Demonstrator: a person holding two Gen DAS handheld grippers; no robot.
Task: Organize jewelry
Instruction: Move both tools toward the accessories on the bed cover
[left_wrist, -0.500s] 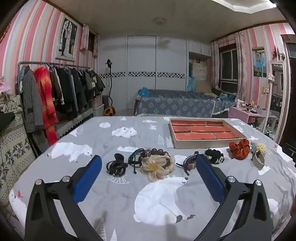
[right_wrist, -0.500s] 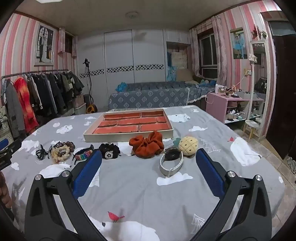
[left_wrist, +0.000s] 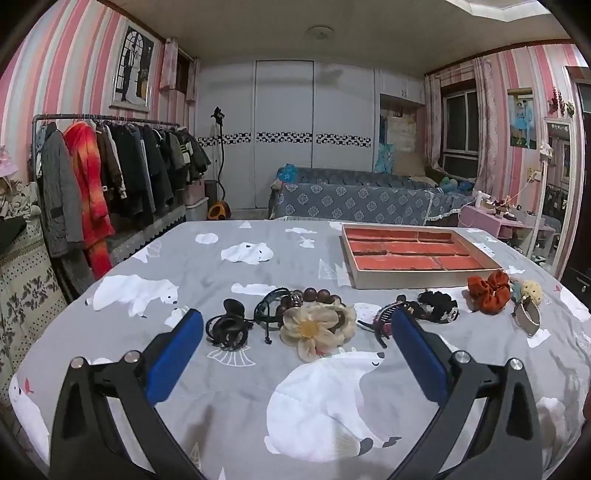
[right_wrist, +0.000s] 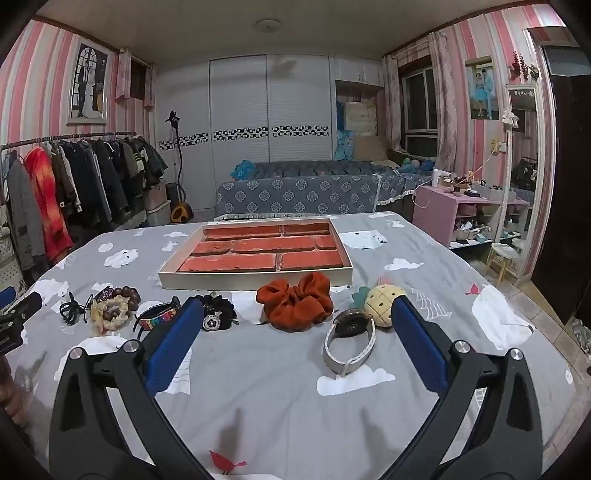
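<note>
A row of accessories lies on the grey bear-print bedspread (left_wrist: 221, 406). In the left wrist view: a black hair claw (left_wrist: 227, 326), a dark cord bracelet (left_wrist: 271, 310), brown wooden beads (left_wrist: 317, 295), a cream flower scrunchie (left_wrist: 314, 328), a multicoloured clip (left_wrist: 384, 317), a black scrunchie (left_wrist: 439, 310). In the right wrist view: an orange scrunchie (right_wrist: 295, 302), a grey watch (right_wrist: 349, 341), a pineapple plush (right_wrist: 382, 301). The red-lined tray (right_wrist: 255, 277) stands behind them, nothing in it. My left gripper (left_wrist: 297, 321) is open just short of the flower scrunchie. My right gripper (right_wrist: 297, 314) is open just short of the orange scrunchie.
A clothes rack (left_wrist: 110, 177) stands left of the bed. A blue sofa (left_wrist: 351, 199) is at the back. A pink side table (right_wrist: 454, 210) and a mirror (right_wrist: 517, 177) are at the right. The left gripper's body shows at the left edge (right_wrist: 14, 314).
Both grippers have moved slightly forward toward the row of accessories. Nothing on the bedspread has moved.
</note>
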